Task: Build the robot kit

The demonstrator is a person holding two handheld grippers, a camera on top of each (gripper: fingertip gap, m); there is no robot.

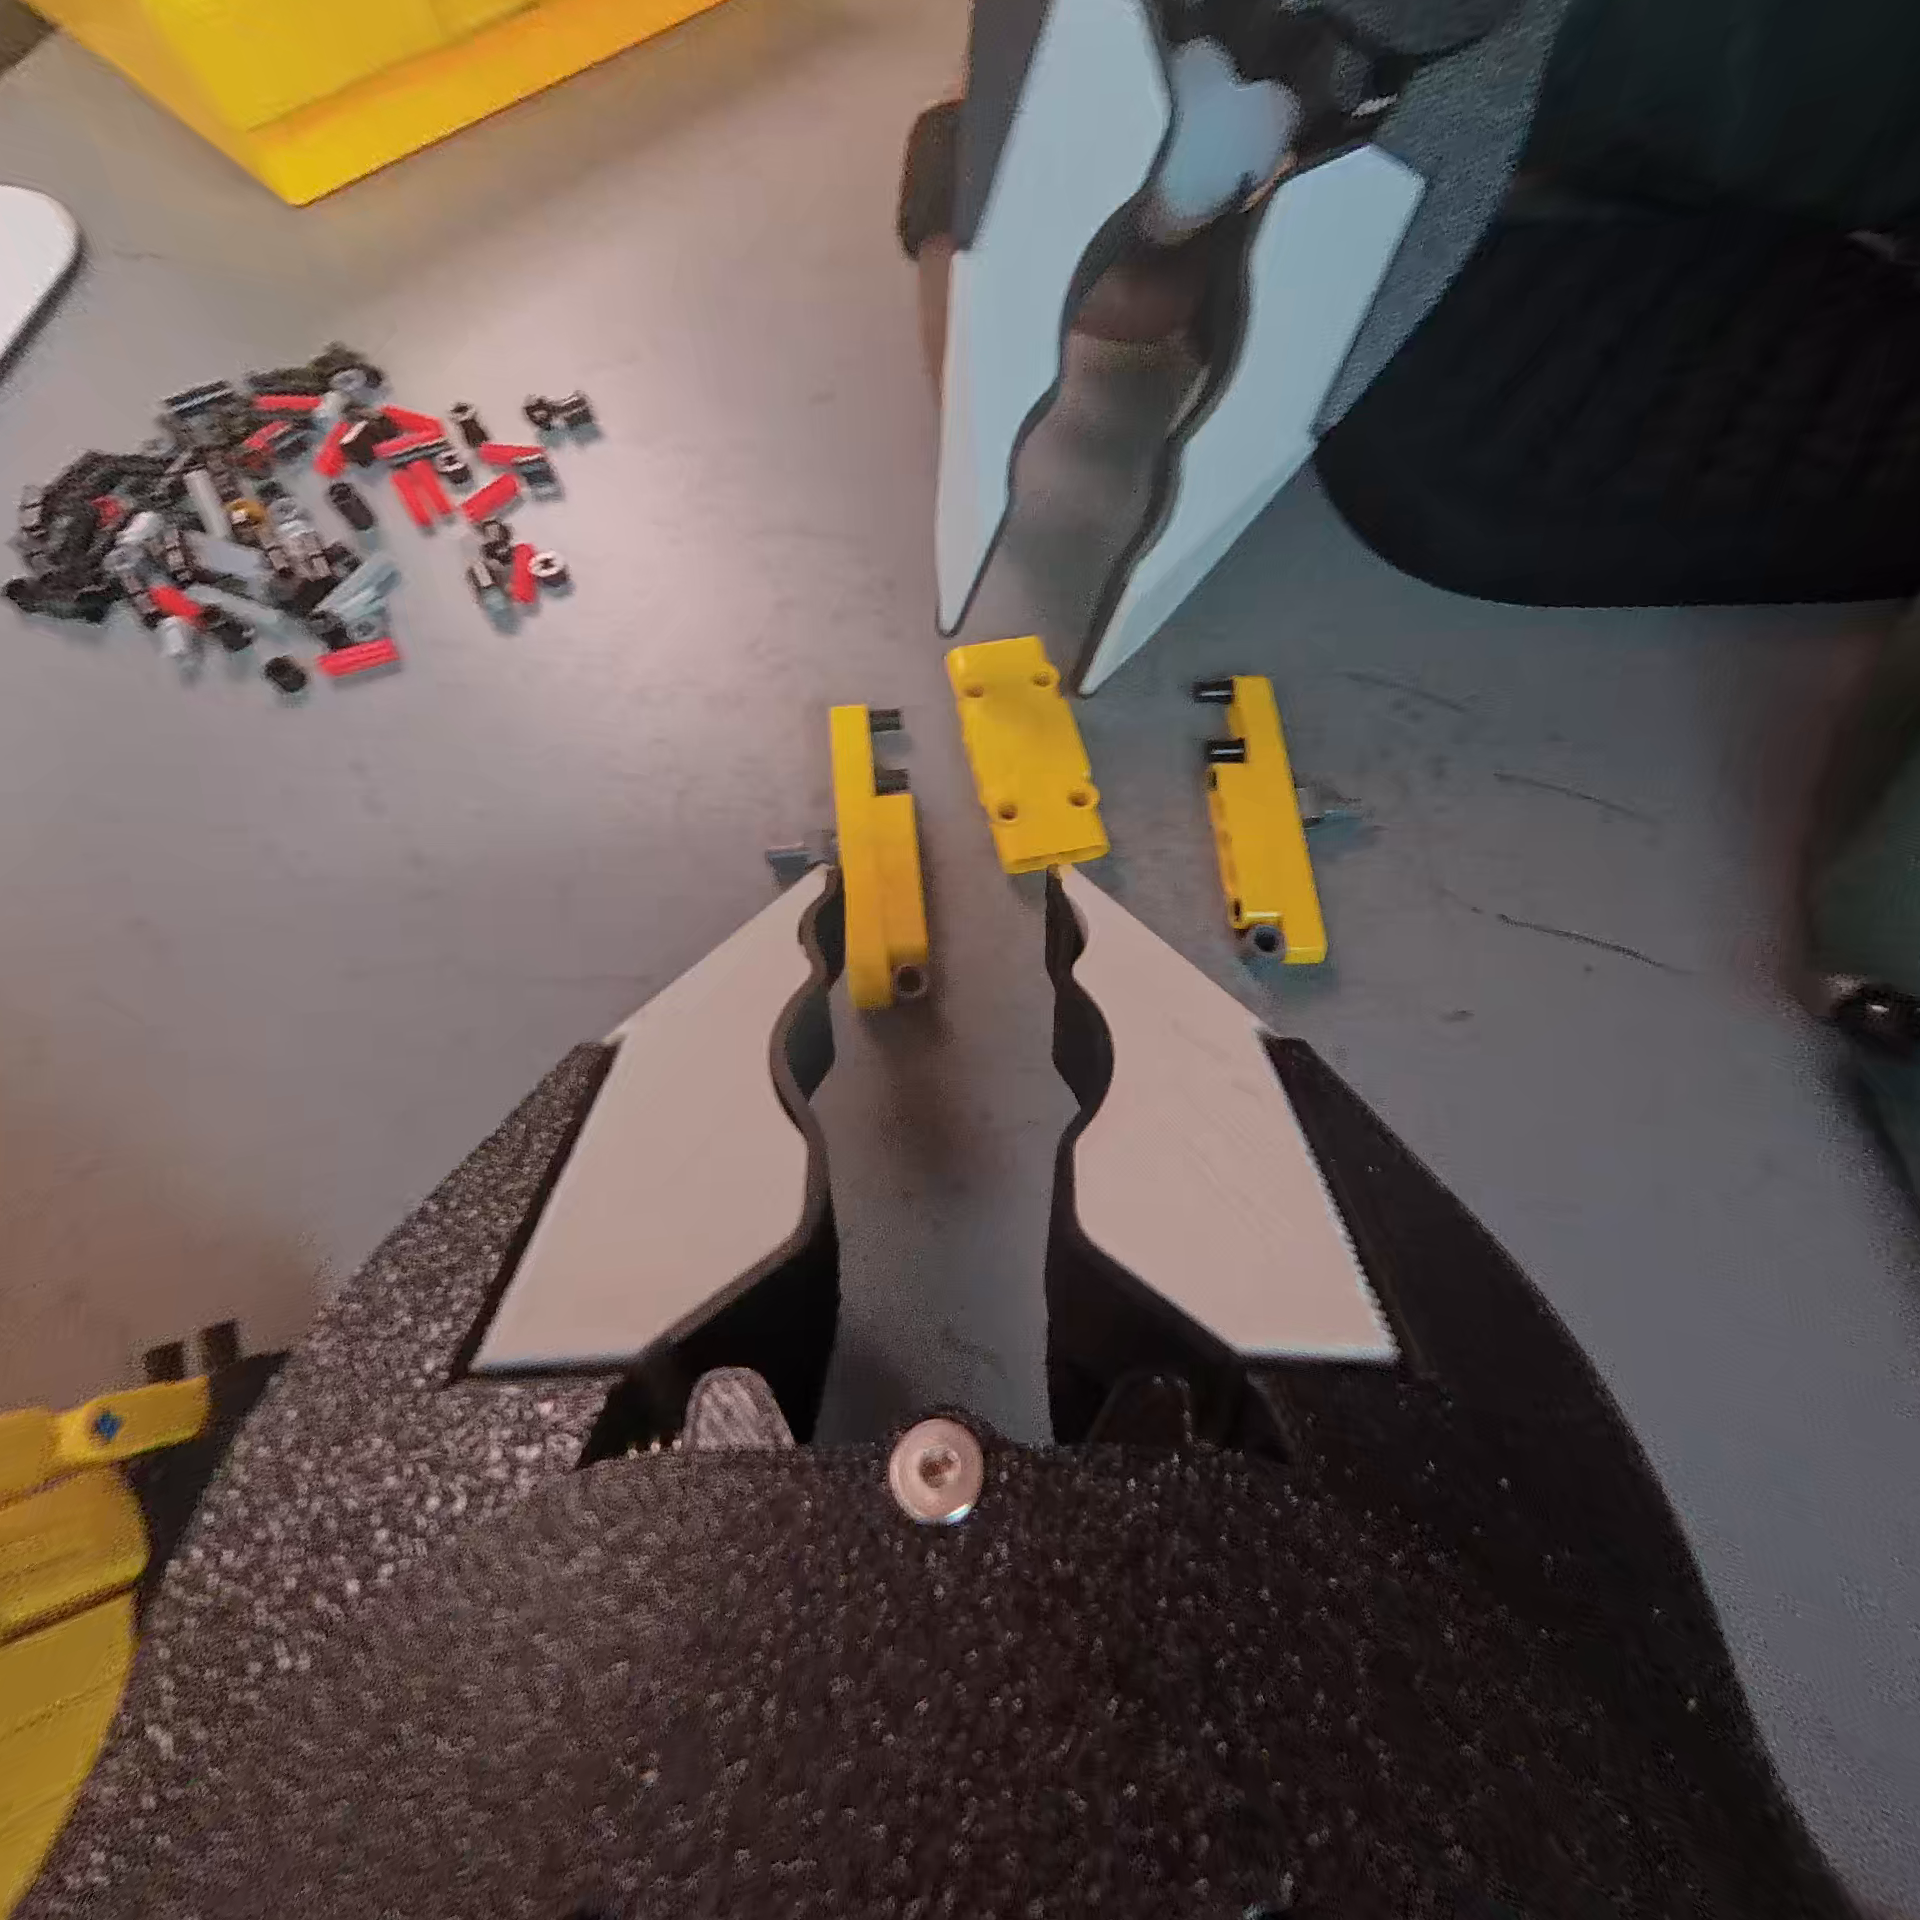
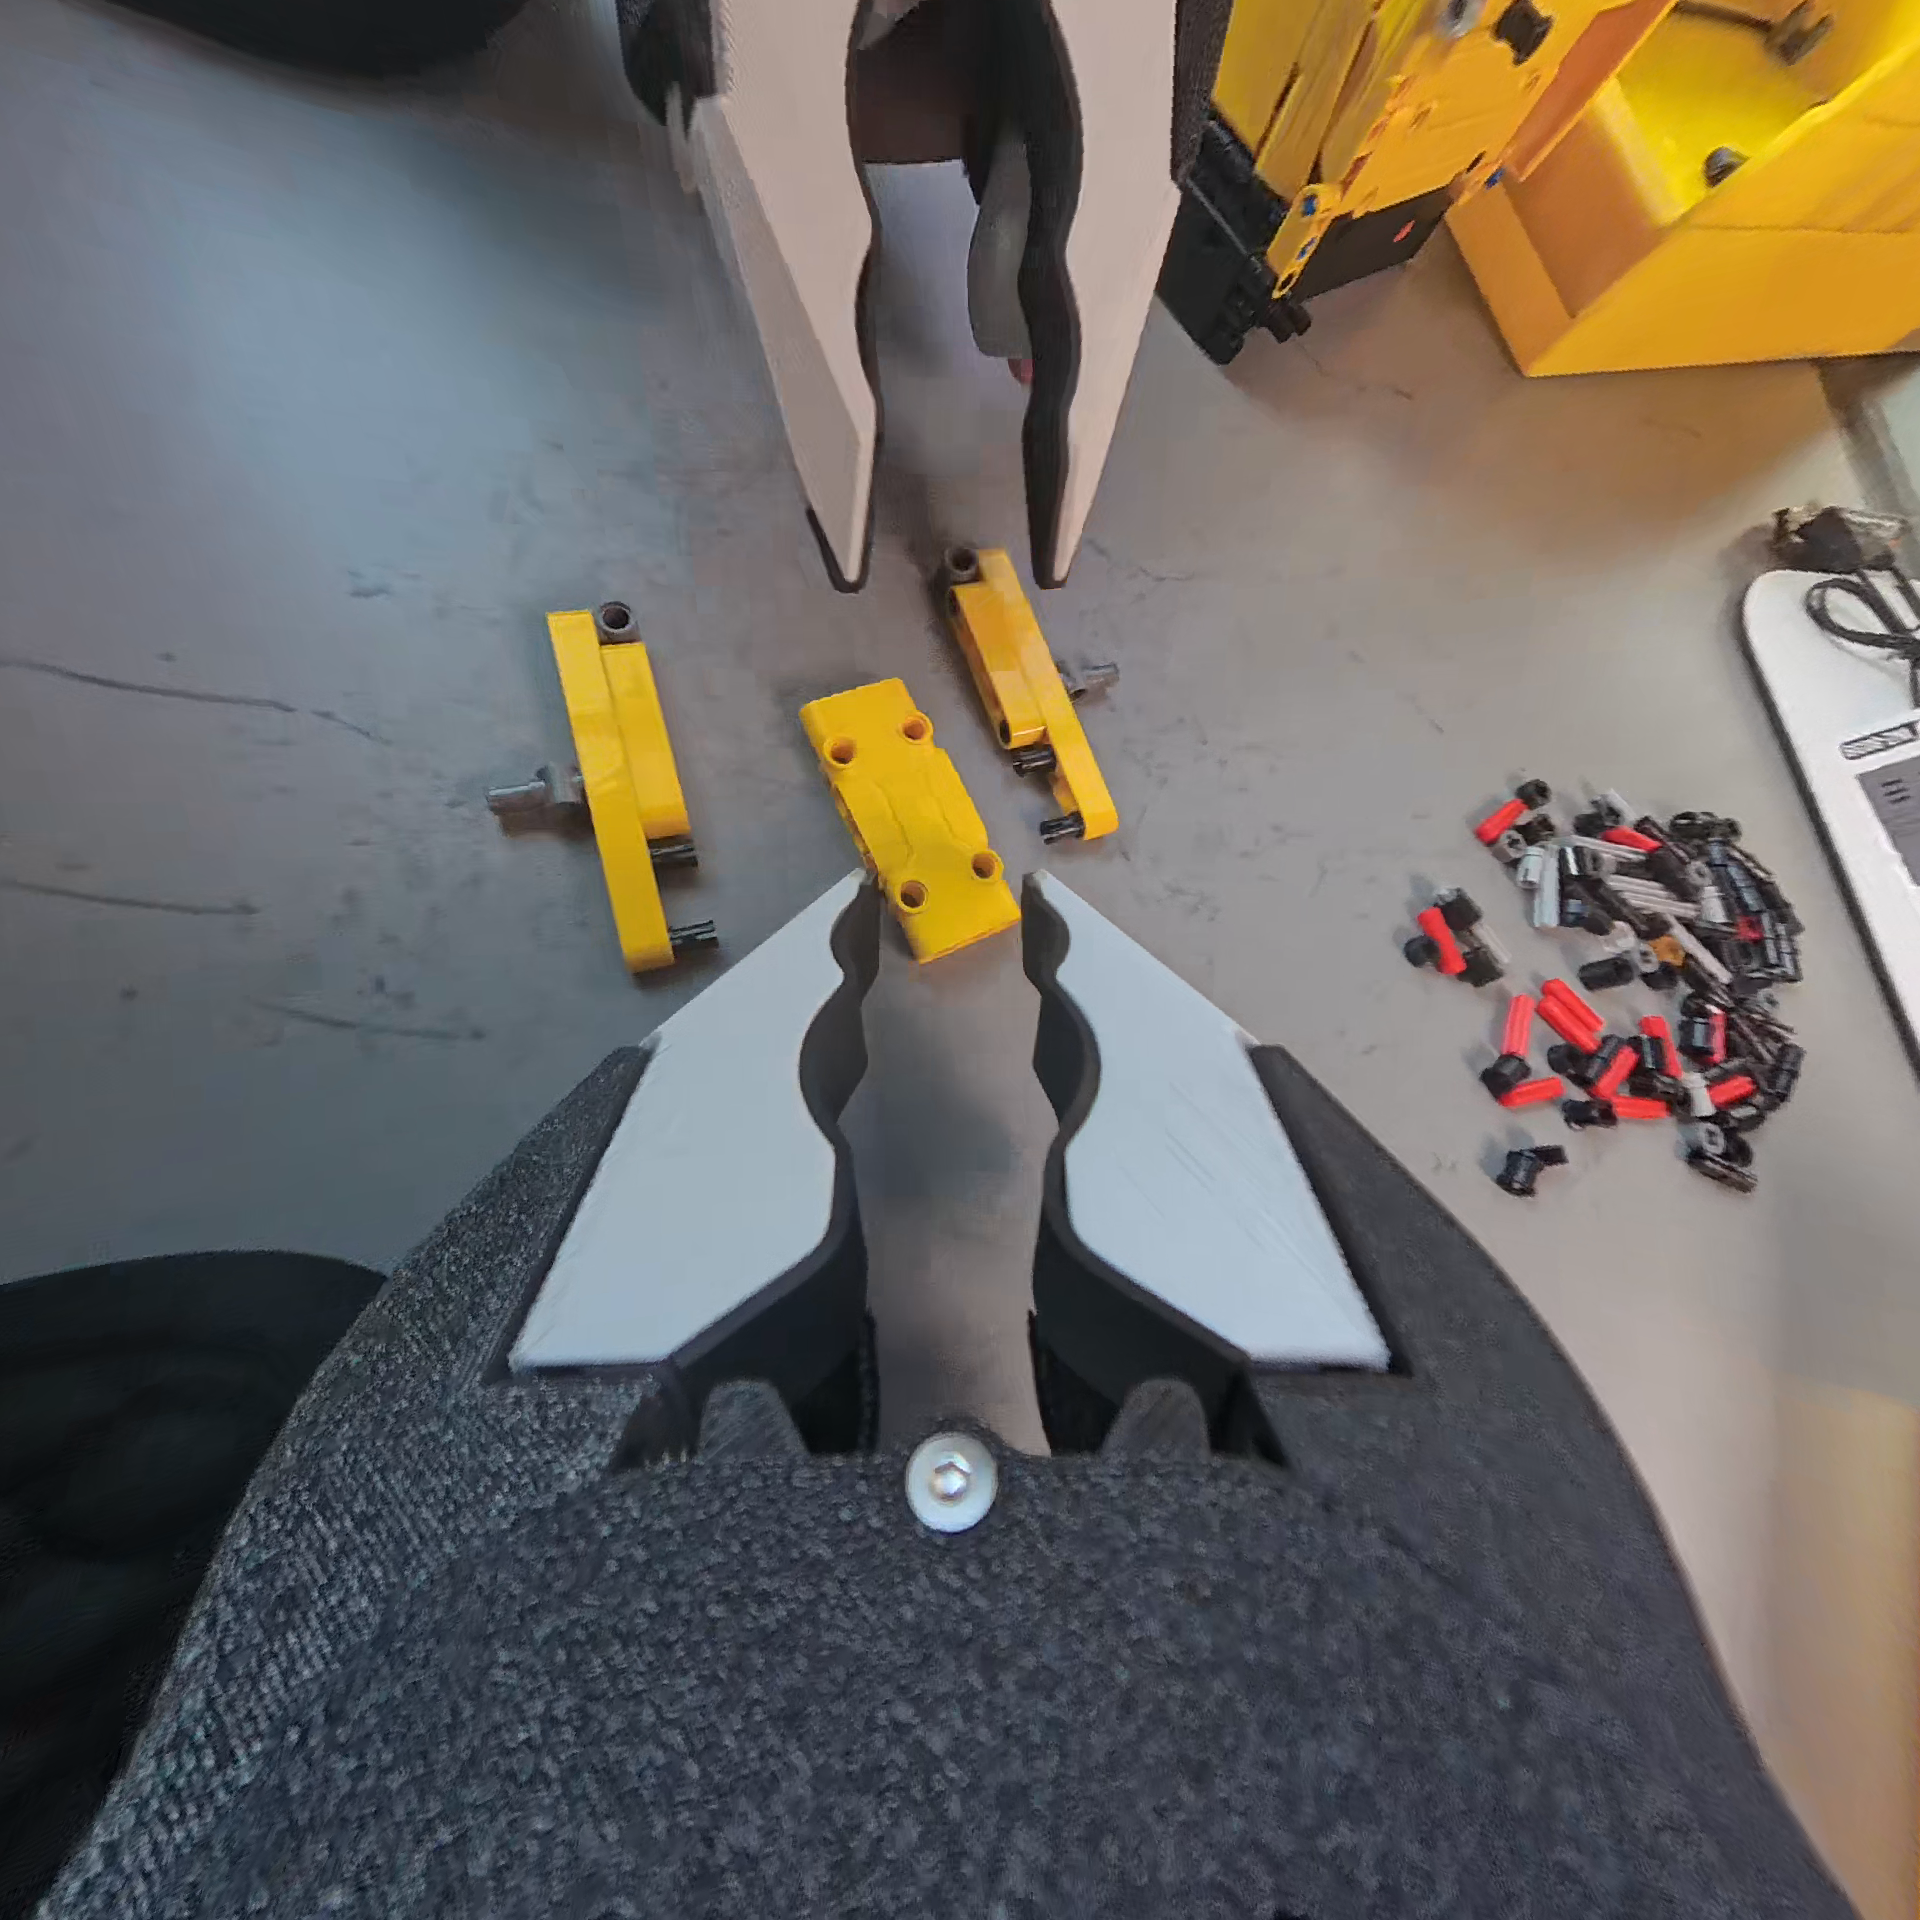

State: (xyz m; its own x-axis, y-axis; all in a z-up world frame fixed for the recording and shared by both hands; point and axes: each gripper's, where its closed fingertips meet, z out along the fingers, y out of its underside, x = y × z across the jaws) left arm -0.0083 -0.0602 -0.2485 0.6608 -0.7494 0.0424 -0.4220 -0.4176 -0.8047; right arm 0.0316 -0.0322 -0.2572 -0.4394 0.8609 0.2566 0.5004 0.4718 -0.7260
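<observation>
Left gripper: jaws apart, nothing between them; left tip beside a yellow beam assembly with black pins, right tip just short of the near end of a flat yellow panel block.

Right gripper: jaws apart, nothing clamped; tips straddling the near end of the same yellow panel block, which lies flat on the grey table between the two grippers.

Second yellow beam assembly: right of the block in the left wrist view, apart from it.

Pile of small red, black and grey connector pieces: well to the left.

Yellow box: far left.

Yellow and black built model: beside the box in the right wrist view.
</observation>
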